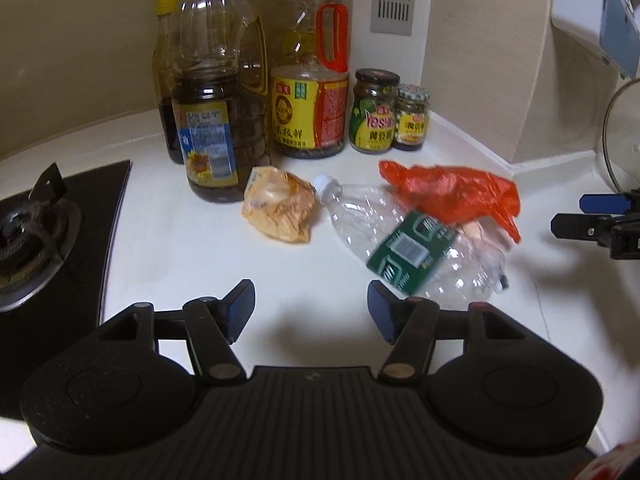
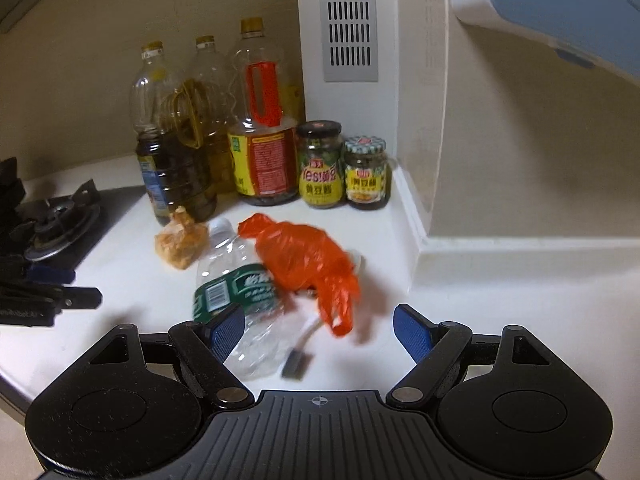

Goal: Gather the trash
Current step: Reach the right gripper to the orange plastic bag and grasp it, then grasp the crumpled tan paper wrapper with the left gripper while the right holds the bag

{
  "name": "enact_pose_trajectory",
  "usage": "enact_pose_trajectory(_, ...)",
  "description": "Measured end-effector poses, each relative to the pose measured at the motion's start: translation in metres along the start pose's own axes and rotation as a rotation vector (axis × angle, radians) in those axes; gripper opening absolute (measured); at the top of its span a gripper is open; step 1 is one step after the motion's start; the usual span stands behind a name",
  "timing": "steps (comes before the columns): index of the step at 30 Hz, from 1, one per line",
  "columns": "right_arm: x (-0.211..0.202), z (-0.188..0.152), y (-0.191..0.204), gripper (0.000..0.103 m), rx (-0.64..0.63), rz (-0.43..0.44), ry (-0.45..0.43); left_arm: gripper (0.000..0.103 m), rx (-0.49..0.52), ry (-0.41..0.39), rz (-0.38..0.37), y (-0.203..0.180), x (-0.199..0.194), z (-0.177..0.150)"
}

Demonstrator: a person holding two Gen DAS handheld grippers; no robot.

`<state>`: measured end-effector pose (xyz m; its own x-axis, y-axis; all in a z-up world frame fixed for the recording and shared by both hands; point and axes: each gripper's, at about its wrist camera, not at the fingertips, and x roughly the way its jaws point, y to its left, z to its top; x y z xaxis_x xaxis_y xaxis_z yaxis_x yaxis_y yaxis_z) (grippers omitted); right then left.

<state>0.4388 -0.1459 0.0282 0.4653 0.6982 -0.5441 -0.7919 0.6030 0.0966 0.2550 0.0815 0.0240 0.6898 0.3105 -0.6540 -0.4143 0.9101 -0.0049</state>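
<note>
A crushed clear plastic bottle (image 1: 408, 240) with a green label lies on the white counter (image 1: 180, 264); it also shows in the right wrist view (image 2: 236, 292). A red plastic bag (image 1: 452, 192) (image 2: 308, 264) lies against it. A crumpled orange wrapper (image 1: 278, 210) (image 2: 180, 242) lies to the left. A small brush-like item (image 2: 298, 364) lies near the bottle's base. My left gripper (image 1: 311, 312) is open and empty, short of the bottle. My right gripper (image 2: 319, 334) is open and empty, its jaws on either side of the bottle's base and the bag's tail.
Several oil bottles (image 1: 216, 120) and two sauce jars (image 1: 374, 112) stand at the back corner. A gas burner (image 1: 28, 232) on a black hob is at the left. A glass lid (image 1: 620, 136) leans at the right. A wall step (image 2: 424, 240) borders the counter.
</note>
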Motion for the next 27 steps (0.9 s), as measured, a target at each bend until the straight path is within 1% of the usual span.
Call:
enact_pose_trajectory(2,0.011,0.010,-0.004,0.081,-0.015,0.007,-0.002,0.066,0.008,-0.009,0.003,0.005,0.004,0.006)
enact_pose_trajectory(6,0.042,0.029,-0.006,0.081,-0.082,0.037,0.029,0.068,0.011,-0.011,0.013,0.015,0.013,0.017)
enact_pose_trajectory(8,0.059,0.038,-0.006,0.081,-0.115,0.057,0.046,0.074,0.004,-0.019,0.020,0.020,0.015,0.020)
enact_pose_trajectory(10,0.074,0.045,-0.004,0.081,-0.157,0.073,0.055,0.074,-0.008,-0.016,0.026,0.025,0.019,0.022)
enact_pose_trajectory(14,0.110,0.054,-0.002,0.081,-0.214,0.116,0.119,0.074,-0.019,-0.007,0.031,0.030,0.024,0.023)
enact_pose_trajectory(19,0.141,0.055,-0.003,0.081,-0.216,0.167,0.198,0.075,-0.039,0.003,0.035,0.036,0.028,0.023)
enact_pose_trajectory(20,0.145,0.054,-0.003,0.076,-0.213,0.169,0.208,0.077,-0.042,0.004,0.032,0.037,0.030,0.024)
enact_pose_trajectory(21,0.147,0.053,-0.003,0.066,-0.209,0.169,0.215,0.079,-0.043,0.002,0.032,0.038,0.031,0.025)
enact_pose_trajectory(22,0.147,0.052,-0.003,0.047,-0.202,0.165,0.217,0.081,-0.044,-0.001,0.032,0.038,0.033,0.026)
enact_pose_trajectory(24,0.143,0.052,-0.004,0.045,-0.188,0.164,0.200,0.083,-0.045,0.000,0.030,0.039,0.038,0.029)
enact_pose_trajectory(25,0.141,0.053,-0.003,0.042,-0.190,0.160,0.190,0.083,-0.044,0.002,0.028,0.039,0.042,0.031)
enact_pose_trajectory(27,0.131,0.056,-0.001,0.040,-0.200,0.141,0.157,0.084,-0.042,0.003,0.019,0.039,0.051,0.035)
